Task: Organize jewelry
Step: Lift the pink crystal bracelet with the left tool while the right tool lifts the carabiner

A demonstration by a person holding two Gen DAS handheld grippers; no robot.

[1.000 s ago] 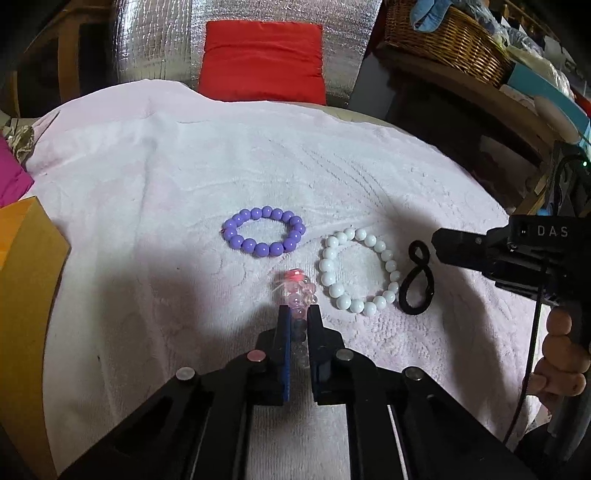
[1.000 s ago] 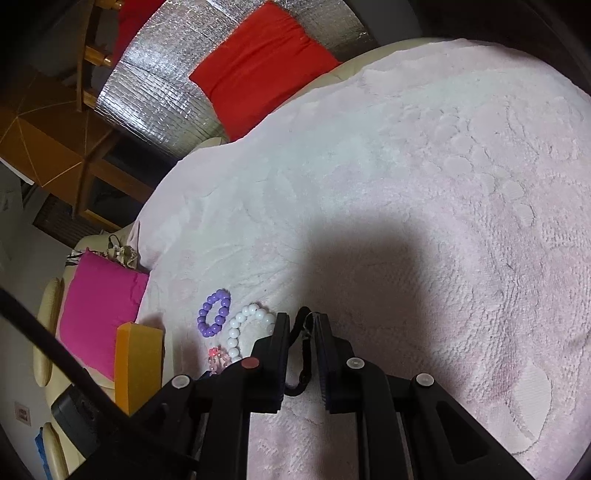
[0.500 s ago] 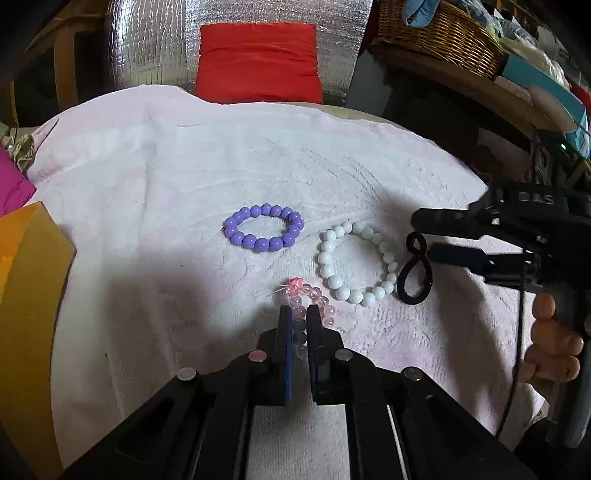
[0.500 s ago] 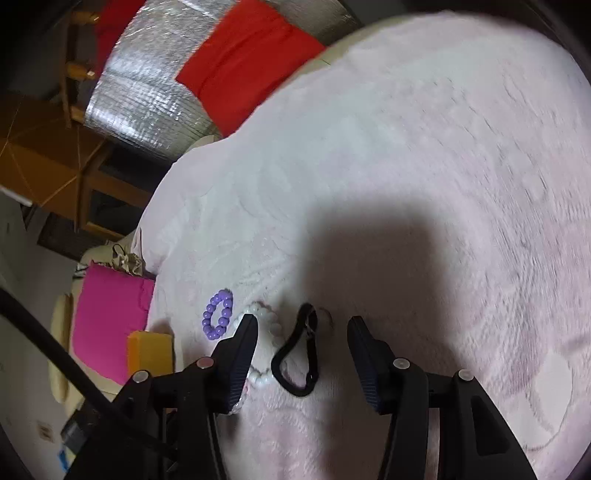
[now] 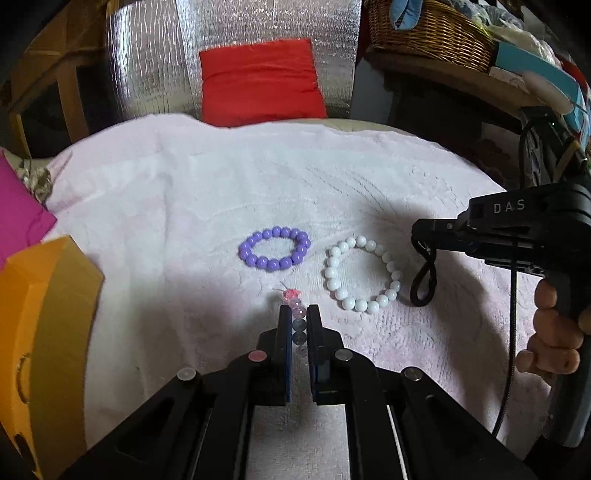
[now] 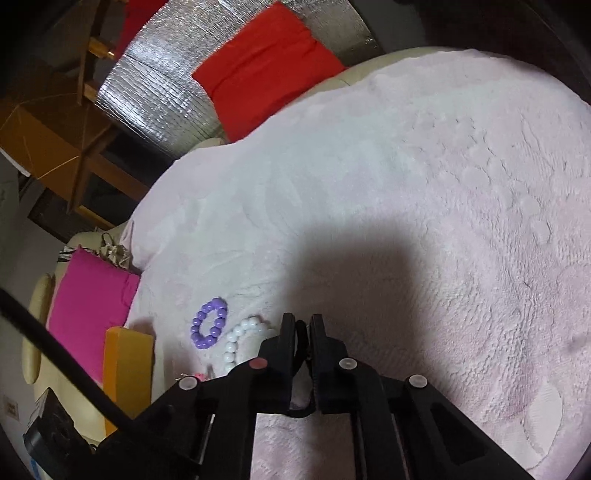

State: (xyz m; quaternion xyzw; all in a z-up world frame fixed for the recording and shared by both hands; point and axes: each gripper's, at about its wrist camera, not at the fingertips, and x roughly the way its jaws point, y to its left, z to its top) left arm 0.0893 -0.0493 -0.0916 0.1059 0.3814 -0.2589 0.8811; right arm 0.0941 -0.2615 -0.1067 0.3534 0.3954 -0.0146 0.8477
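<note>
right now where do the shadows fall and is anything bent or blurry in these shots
Left wrist view: a shadow darkens the pink blanket around the pink bead bracelet, and the fisheye curves the edges. Right wrist view: a big dark shadow lies on the blanket ahead of the jaws, with the corners vignetted.

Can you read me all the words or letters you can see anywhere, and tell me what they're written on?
"DAS": pale letters on the side of the black right gripper, seen from the left wrist camera.
Nothing else readable: the yellow cardboard box at the left edge shows no clear print, and the teal box on the shelf beside the wicker basket shows no legible writing.
</note>
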